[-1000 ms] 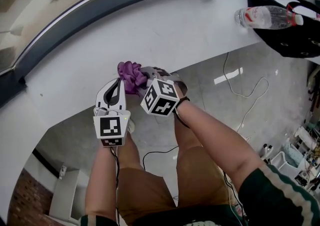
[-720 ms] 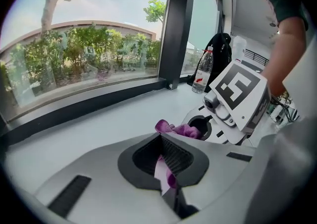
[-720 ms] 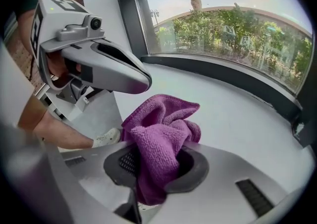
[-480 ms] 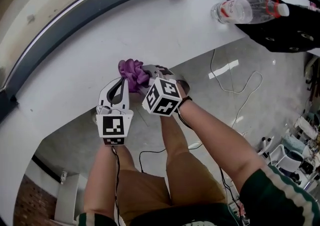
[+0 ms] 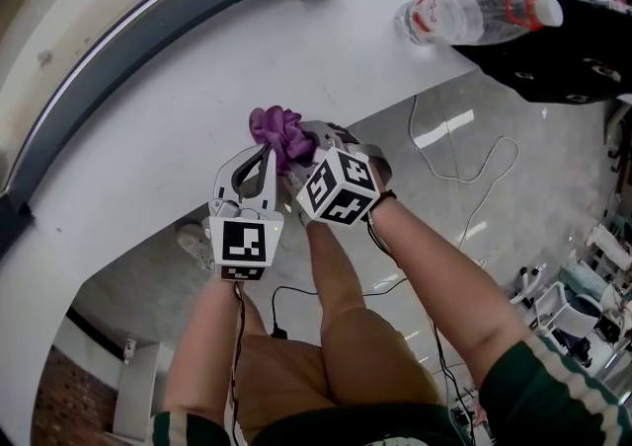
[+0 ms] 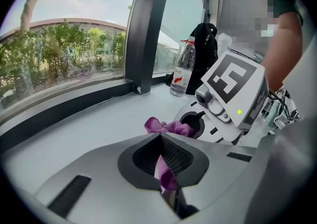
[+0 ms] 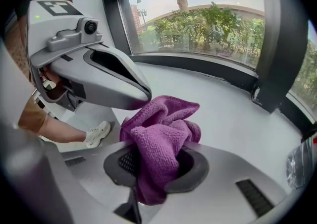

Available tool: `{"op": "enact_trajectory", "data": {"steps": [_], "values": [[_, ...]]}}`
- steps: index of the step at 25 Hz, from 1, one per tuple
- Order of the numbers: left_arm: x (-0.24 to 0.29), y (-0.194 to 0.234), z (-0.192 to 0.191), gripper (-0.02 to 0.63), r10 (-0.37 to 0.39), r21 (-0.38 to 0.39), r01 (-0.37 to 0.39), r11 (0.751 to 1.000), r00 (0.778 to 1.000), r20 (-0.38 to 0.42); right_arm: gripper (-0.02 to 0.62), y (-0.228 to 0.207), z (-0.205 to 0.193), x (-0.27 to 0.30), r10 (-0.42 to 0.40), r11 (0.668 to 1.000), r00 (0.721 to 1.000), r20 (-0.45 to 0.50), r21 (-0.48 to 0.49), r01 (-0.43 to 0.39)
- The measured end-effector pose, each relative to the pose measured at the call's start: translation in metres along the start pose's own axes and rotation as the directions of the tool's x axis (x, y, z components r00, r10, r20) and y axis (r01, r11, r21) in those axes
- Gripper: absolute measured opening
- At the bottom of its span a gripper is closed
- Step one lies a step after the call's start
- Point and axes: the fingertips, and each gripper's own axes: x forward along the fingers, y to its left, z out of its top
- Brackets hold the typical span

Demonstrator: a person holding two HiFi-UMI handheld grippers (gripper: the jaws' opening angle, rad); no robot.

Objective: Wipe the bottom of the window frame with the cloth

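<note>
A crumpled purple cloth is held over the white sill, just inside its front edge. My left gripper is shut on a thin fold of the cloth, which shows between its closed jaws. My right gripper is shut on the cloth's bulk, which bulges out above its jaws. The two grippers sit side by side, almost touching. The dark bottom rail of the window frame runs along the far side of the sill, well apart from the cloth.
A plastic water bottle lies on the sill to the right, against a black bag. A dark vertical frame post meets the sill beyond the cloth. A cable lies on the floor below.
Both grippers, still shut on the cloth, have shifted a little to the right along the sill. The bottle and frame post now appear closer to them.
</note>
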Motion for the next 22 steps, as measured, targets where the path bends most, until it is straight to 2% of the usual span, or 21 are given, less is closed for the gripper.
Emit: {"op": "enact_trajectory", "data": {"steps": [9,18,22], "values": [[0.028,-0.029,0.016,0.006,-0.038,0.025,0.038,0.999,0.999,0.002,0.104,-0.037,-0.037,-0.031,-0.062,0.996,0.998,-0.007,0.057,0.063],[0.055,-0.045,0.038,0.006,-0.046,0.028,0.046,0.999,0.999,0.023,0.106,-0.061,-0.059,-0.049,-0.084,0.995,0.996,-0.013,0.054,0.085],[0.062,-0.050,0.046,0.006,-0.052,0.024,0.051,0.998,0.998,0.033,0.107,-0.080,-0.075,-0.062,-0.120,0.990,0.992,-0.035,0.065,0.122]]}}
